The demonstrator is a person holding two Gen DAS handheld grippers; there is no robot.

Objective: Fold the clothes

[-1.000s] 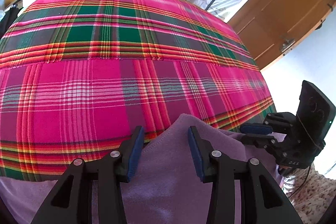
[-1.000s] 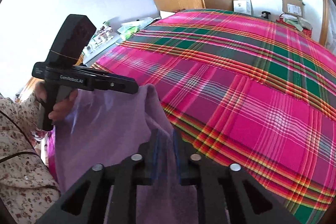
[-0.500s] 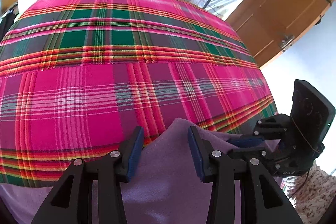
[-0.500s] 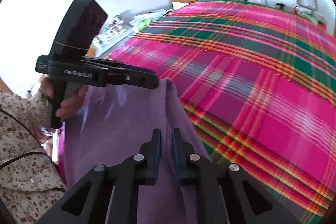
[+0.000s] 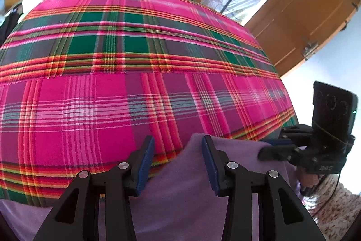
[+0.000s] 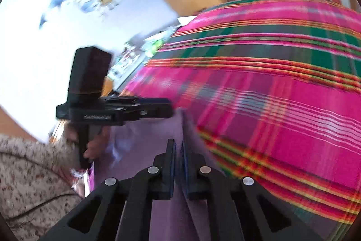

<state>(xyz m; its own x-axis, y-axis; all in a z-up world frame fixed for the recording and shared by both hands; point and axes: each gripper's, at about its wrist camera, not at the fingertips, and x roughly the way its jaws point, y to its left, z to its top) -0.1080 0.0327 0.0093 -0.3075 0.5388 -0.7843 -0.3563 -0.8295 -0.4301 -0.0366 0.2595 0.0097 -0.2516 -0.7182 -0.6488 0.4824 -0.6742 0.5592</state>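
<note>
Pinching purple cloth (image 6: 144, 146) lower centre, right gripper (image 6: 178, 164) closing; left gripper (image 5: 178, 164) released; folding barely begun.

Two close wrist fisheyes, angled down over the shared plaid bed (image 5: 158, 94) edge.

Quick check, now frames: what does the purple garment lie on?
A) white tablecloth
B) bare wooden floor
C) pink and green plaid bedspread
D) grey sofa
C: the purple garment lies at the near edge of the pink and green plaid bedspread, which fills both wrist views.
</note>
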